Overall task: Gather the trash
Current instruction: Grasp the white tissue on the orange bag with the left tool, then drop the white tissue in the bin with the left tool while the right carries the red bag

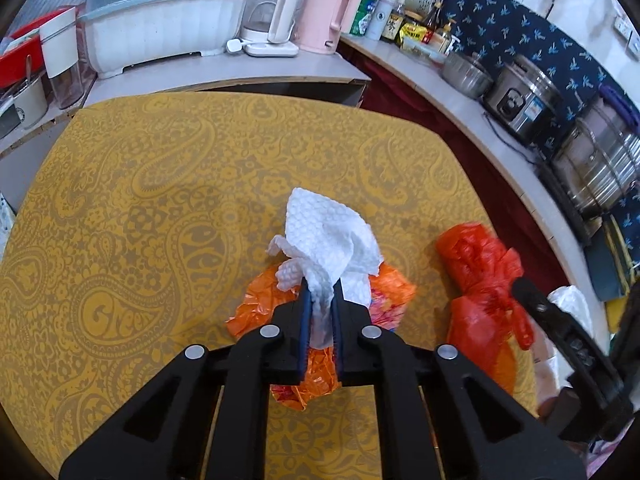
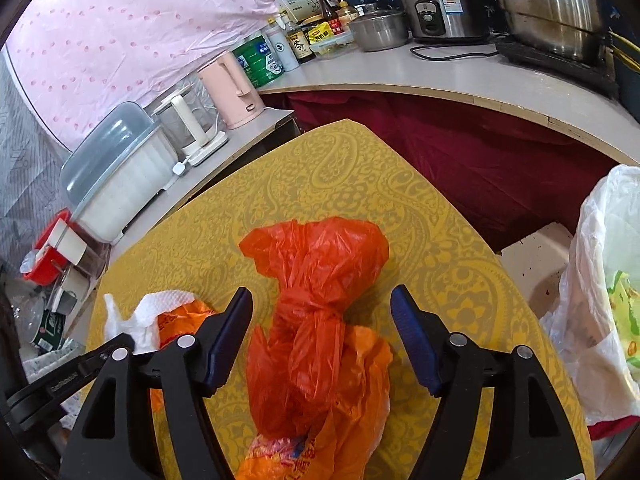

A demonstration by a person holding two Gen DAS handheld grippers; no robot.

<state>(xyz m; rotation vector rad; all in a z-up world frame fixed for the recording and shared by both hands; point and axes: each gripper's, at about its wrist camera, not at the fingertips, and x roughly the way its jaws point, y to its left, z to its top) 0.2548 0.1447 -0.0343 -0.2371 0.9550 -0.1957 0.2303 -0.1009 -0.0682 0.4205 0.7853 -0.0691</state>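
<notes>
Tablecloth (image 1: 120, 200) pattern reads "Green". Bottle and packet labels on counter too small to read.

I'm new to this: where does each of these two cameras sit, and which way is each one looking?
Left wrist view: sits on the left gripper, looking down along its fingers at a white paper towel pinched between them, over the yellow table; the right gripper's finger shows at right.
Right wrist view: sits on the right gripper, looking down at a red plastic bag lying between its open fingers.
Shared: table, paper towel, red plastic bag, pink kettle, counter with steel pots.
</notes>
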